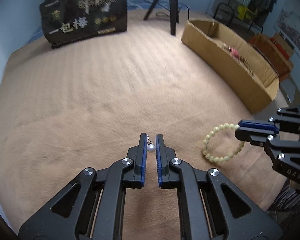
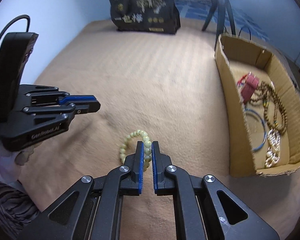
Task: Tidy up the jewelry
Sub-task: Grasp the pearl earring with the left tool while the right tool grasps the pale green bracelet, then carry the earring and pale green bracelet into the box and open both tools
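Left claw (image 1: 151, 138) clenched on pearl earring (image 1: 151, 148), hook partly hidden. Right claw (image 2: 146, 145) grasping green bead bracelet (image 2: 139, 147); box (image 2: 238, 140) contents blurred.

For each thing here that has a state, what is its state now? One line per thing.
Left claw: almost closed, pearl earring between its fingers.
Right claw: shut on the green bead bracelet.
Cardboard box: open on top, jewelry inside.
Black bag: upright.
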Available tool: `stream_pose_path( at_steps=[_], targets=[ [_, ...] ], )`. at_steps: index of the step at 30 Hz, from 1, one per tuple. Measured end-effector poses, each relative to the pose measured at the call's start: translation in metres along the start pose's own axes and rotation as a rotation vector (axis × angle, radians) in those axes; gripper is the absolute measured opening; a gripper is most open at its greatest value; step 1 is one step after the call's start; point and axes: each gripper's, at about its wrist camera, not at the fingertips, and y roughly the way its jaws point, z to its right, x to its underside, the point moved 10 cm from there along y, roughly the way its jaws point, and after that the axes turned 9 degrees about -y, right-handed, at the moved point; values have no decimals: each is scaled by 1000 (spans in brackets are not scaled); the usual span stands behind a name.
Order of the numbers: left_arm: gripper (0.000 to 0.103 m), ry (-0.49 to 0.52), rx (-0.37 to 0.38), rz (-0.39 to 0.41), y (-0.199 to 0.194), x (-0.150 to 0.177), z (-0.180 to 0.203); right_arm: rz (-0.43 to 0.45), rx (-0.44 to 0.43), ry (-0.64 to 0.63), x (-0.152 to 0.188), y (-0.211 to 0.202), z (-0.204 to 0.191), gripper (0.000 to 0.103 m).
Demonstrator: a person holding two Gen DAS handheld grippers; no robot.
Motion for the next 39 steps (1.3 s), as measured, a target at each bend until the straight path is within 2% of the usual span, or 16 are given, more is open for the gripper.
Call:
stream_pose_path(
  at_steps=[5,12,24,33,39],
  targets=[
    [7,-6,7,46,-14,-11,3,57,14,-29,-12,-22,-6,6],
    [7,-14,45,98,-31,-28,20,135,42,-20,-28,-56,10,6],
    [7,21,139,177,-51,-60,83,246,160,91,-36,-113,92,6],
    [7,38,176,203,-43,-82,124,254,224,182,-20,-128,150,6],
    [7,26,184,217,-31,-103,143,230,232,215,-8,-123,171,6]
  ],
)
